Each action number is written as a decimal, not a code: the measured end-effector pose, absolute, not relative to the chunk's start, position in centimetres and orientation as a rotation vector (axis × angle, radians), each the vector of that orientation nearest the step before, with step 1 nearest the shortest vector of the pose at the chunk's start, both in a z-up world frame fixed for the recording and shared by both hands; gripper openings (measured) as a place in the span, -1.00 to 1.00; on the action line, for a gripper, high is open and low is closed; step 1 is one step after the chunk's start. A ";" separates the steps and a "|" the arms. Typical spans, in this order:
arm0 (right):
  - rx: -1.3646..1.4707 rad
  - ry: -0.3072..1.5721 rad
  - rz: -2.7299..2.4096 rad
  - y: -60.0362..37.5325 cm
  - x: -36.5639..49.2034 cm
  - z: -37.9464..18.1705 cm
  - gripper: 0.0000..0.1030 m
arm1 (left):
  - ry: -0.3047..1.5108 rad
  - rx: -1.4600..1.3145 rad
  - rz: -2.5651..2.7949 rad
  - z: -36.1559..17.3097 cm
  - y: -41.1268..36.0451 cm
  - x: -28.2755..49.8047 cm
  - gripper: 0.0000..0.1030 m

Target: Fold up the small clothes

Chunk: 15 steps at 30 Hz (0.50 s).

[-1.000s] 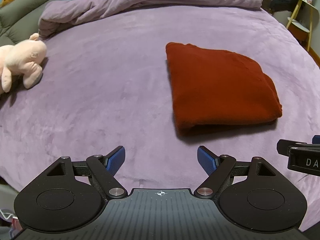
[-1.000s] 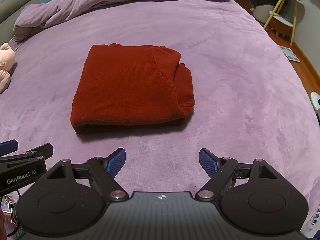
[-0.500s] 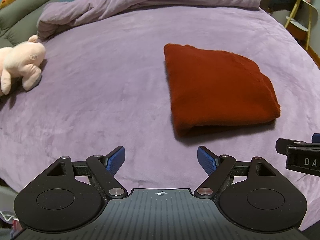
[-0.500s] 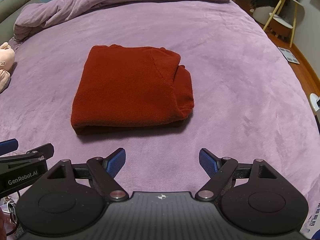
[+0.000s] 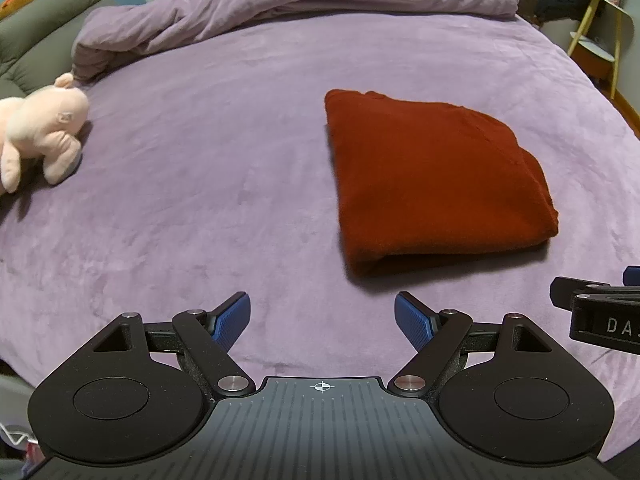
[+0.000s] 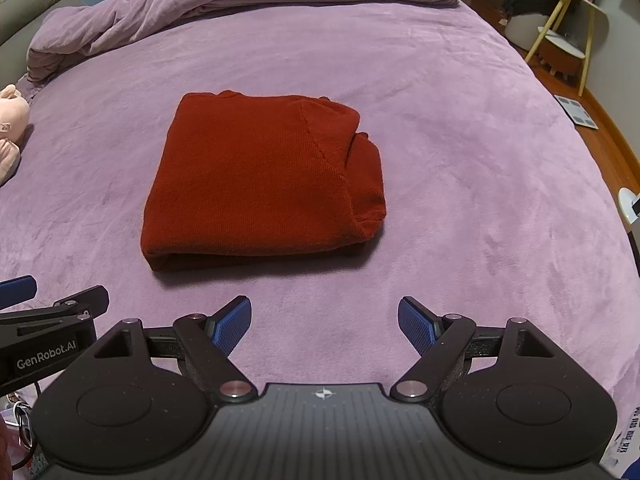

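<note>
Far left, the pink plush toy (image 5: 38,128) is lying near the bed's edge, well apart from the work, so it is not crowding the folding space. Behind it the bunched duvet (image 5: 280,4) is pushed to the head of the bed (image 5: 200,160), leaving the flat purple cover as my working surface.

My left gripper (image 5: 322,322) is hovering low over the near edge of the bed with its blue pads spread wide and nothing between them. I am keeping it short of the cloth, not touching it.

The red sweater (image 6: 260,180) is sitting mid-bed as a compact rectangle, layers stacked. Its near edge looks like a rounded fold rather than loose hems. On its right side a thicker tucked roll (image 6: 366,184) is bulging a little, probably a sleeve or the collar end; I cannot tell which from this angle.

My right gripper (image 6: 324,322) is likewise held open and empty, just beside the left one, facing the sweater's near edge.

Judgement: the fold appears essentially done, and I am holding both tools clear so as not to disturb the stack. If anything remains, it is flattening that right bulge.

Beyond the bed on the right, a yellow-legged side table (image 6: 576,24) is standing on the floor.
</note>
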State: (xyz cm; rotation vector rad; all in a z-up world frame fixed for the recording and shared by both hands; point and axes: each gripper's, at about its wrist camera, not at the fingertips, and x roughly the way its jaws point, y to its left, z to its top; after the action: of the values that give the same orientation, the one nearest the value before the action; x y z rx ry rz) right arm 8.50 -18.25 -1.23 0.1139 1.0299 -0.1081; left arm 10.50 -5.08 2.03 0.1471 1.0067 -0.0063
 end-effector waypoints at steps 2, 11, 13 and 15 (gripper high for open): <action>0.113 1.030 -0.108 -18.3 8.5 -1.2 0.57 | 1.009 0.149 -0.008 2.0 -5.0 10.6 0.64; 0.114 1.031 -0.109 -18.2 8.6 -1.2 0.57 | 1.012 0.148 -0.013 1.9 -5.1 10.8 0.64; 0.114 1.031 -0.110 -18.2 8.6 -1.2 0.57 | 1.012 0.148 -0.012 1.9 -5.1 10.8 0.64; 0.115 1.032 -0.111 -18.3 8.6 -1.3 0.57 | 1.014 0.147 -0.012 1.9 -5.1 10.8 0.64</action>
State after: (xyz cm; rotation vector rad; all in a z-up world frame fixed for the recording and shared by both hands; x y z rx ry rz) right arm 8.62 -18.26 -1.26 0.1152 1.0317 -0.1112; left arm 10.83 -5.10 1.88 0.1468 1.0140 -0.0121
